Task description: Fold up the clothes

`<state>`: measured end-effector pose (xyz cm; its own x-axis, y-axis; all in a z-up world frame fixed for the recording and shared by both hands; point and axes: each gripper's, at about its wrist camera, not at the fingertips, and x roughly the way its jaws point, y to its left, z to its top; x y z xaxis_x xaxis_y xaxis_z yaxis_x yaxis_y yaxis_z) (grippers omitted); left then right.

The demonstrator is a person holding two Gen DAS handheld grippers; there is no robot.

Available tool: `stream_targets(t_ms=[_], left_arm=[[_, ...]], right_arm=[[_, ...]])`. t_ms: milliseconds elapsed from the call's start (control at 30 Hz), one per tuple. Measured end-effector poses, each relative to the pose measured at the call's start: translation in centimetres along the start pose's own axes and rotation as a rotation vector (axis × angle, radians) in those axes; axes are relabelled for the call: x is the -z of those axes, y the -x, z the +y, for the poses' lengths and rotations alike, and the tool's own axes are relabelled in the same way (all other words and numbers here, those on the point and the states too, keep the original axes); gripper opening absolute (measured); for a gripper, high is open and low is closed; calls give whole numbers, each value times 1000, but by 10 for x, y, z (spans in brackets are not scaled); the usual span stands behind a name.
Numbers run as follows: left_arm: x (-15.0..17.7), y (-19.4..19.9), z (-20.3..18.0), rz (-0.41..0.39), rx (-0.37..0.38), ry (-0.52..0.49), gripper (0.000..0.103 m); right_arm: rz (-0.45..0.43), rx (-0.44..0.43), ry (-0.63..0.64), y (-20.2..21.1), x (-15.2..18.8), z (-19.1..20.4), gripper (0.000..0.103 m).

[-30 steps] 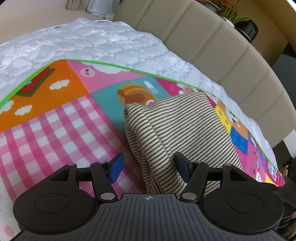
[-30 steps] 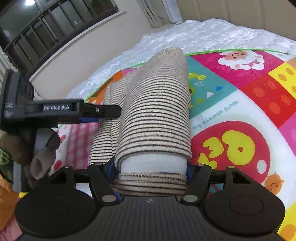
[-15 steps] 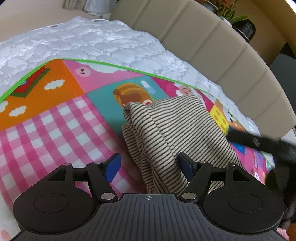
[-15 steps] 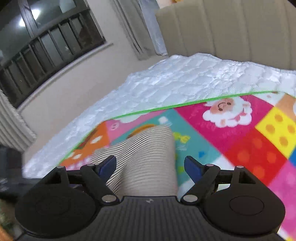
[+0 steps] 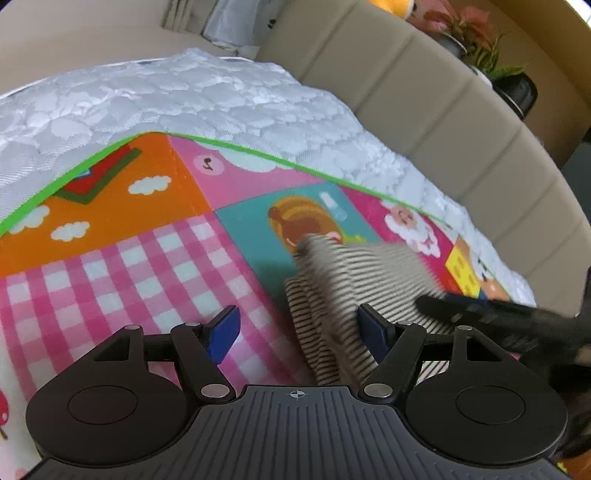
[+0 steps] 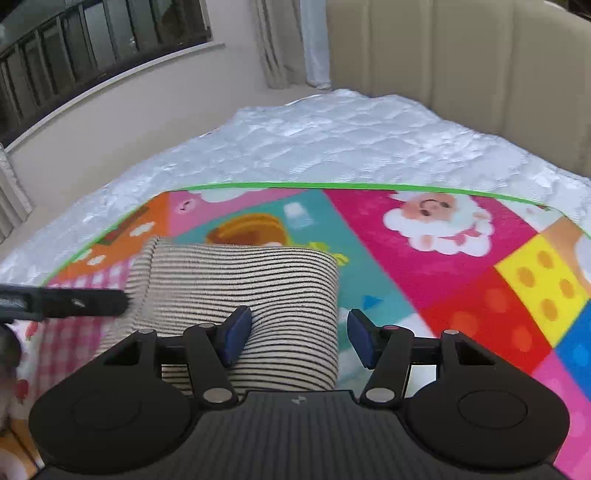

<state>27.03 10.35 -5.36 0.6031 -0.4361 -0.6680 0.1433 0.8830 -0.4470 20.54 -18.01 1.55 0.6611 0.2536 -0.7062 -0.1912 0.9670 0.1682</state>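
One bed (image 6: 332, 147) is carrying one bright play mat (image 6: 461, 288), and one striped garment (image 6: 251, 280) is lying on it as a compact folded bundle, so the folding is looking nearly finished; only tidying or setting aside seems left. Two grippers are hovering: the left gripper (image 5: 297, 334) spread over the bundle's edge, the right gripper (image 6: 300, 338), just narrowing, still spread and pinching nothing.

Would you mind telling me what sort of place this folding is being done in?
Most likely a bedroom: a white quilted mattress against a padded beige headboard, with a window and curtains beside it.
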Motion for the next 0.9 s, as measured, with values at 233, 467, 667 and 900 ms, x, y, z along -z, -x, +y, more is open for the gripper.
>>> stream_targets(t_ms=[233,467,667,900], left_arm=[[9,23,-8,74,206,150,95],[36,-10,-61,186,99,18,96],[40,-25,-61,193,67,-12,97],[46,-32,-62,219,102,-15,92]], right_arm=[[-2,-78,-71,4,6,-16,57],[15,-196,-92,20,0,-35,60],[70,-309,-162,37,10,-67,86],[160,-370,-219,12,35,-59,82]])
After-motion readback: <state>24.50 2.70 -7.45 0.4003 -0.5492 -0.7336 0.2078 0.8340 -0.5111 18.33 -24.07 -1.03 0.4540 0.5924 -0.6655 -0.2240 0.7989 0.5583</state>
